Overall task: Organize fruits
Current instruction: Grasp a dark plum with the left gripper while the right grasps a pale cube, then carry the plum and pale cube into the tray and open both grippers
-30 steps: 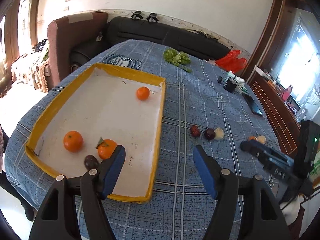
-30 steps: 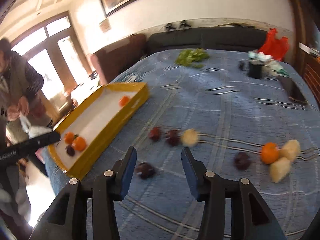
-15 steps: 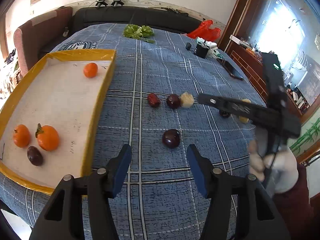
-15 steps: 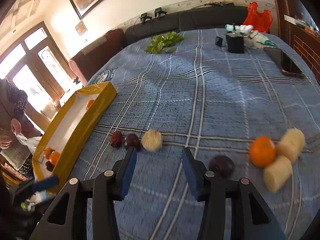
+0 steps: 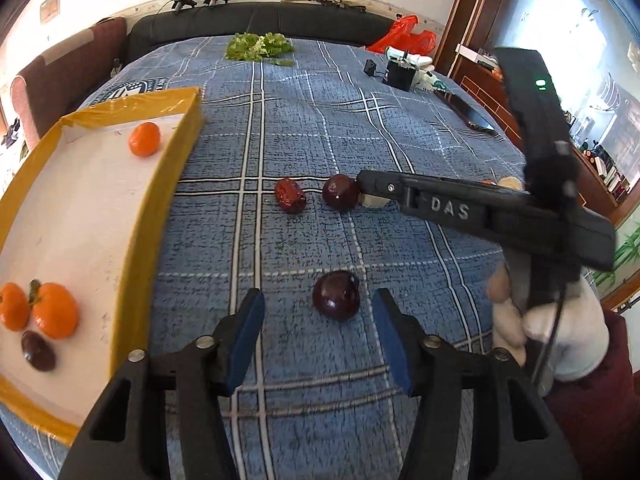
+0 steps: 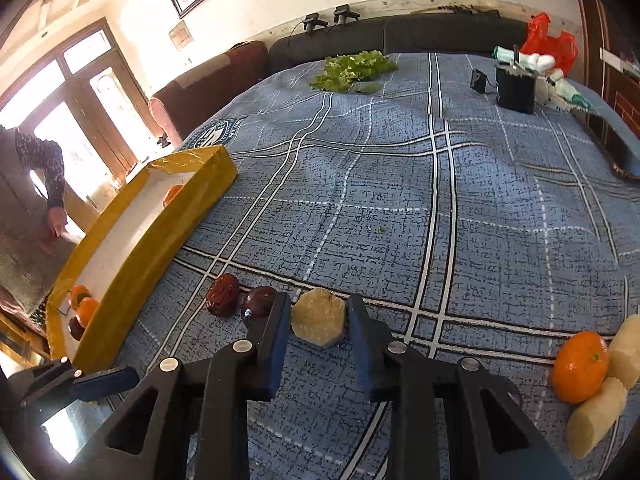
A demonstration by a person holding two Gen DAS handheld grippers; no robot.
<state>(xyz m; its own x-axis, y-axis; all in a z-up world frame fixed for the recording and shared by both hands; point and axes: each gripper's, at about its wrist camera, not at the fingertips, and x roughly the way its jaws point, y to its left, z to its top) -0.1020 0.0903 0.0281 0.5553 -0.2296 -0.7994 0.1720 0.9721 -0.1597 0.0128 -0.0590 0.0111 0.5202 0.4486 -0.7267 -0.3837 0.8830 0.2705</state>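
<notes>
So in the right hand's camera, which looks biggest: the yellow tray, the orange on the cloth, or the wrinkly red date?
1. yellow tray, by far.
2. orange.
3. wrinkly red date, though it lies a little farther away, so the gap is unsure.

Black tool w/ blue pads, silver screws, white glove, maroon sleeve

A dark plum lay on the blue checked cloth; beyond it a wrinkled red date, another plum and a pale peeled chunk sat in a row; three oranges rested in the yellow-rimmed tray.
</notes>
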